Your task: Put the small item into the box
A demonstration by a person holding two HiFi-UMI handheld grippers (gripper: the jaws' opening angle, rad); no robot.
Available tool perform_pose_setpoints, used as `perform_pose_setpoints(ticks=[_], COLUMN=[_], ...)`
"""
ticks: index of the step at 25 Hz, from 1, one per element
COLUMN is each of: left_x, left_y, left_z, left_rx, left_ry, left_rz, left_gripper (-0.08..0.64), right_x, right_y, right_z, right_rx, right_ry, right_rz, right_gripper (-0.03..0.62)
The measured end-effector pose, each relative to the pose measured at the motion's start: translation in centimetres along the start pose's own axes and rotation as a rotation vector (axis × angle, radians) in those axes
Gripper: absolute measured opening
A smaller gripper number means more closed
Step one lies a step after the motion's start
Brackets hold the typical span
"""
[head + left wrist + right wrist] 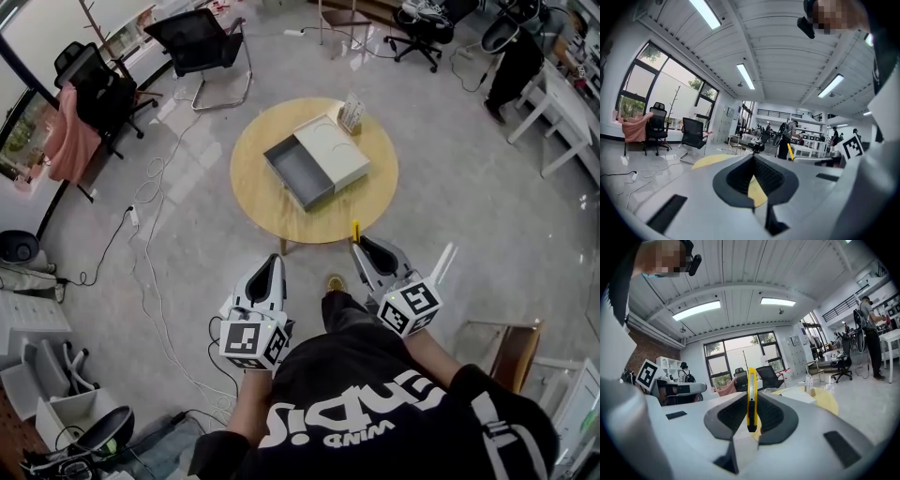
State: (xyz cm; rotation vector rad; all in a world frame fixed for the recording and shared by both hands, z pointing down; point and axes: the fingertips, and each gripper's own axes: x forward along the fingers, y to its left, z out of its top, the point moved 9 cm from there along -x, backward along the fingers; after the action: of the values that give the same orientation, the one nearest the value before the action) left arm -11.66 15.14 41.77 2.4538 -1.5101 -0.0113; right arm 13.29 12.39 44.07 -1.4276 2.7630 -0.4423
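My right gripper (357,246) is shut on a yellow utility knife (355,229), which stands upright between its dark pads (774,416); the knife (751,399) sticks out past the fingertips. A white box (335,150) with its grey drawer (298,172) pulled open lies on the round wooden table (281,212), ahead of both grippers. The right gripper hovers just off the table's near edge. My left gripper (275,262) hangs beside it over the floor, its jaws together with nothing between them (753,159).
A small card stand (351,114) sits behind the box. Black office chairs (202,42) stand beyond the table, with cables (141,202) on the floor at left. A wooden chair (511,352) is close at my right, and white desks (562,103) stand at far right.
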Motion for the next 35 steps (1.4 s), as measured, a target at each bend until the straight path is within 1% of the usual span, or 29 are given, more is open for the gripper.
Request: perform_pose_setpoints(ticks=[5, 14, 23, 30, 35], left_x=[3.4, 8.7, 13.1, 14.4, 15.7], left_y=[0.6, 1.3, 3.2, 4.7, 5.8], left_z=[1.2, 3.0, 4.1, 4.2, 4.1], left_rx=[-0.025, -0.018, -0.013, -0.027, -0.019], left_ry=[0.003, -0.001, -0.018, -0.011, 0.004], left_rz=[0.02, 0.055, 0.127, 0.148, 0.12], left_gripper=[0.008, 0.008, 0.008, 0.008, 0.008], right_x=[2.4, 6.9, 11.7, 14.7, 15.8], right_y=[-2.4, -6.8, -9.9, -10.3, -10.4], right_z=[1.5, 4.0, 5.8, 5.9, 5.7], right_rx=[-0.005, -0.02, -0.033, -0.032, -0.027], right_ry=[0.024, 0.05, 0.067, 0.084, 0.08], right_rz=[0.02, 0.073, 0.153, 0.184, 0.166], right_gripper=[0.057, 0.057, 0.057, 0.057, 0.057])
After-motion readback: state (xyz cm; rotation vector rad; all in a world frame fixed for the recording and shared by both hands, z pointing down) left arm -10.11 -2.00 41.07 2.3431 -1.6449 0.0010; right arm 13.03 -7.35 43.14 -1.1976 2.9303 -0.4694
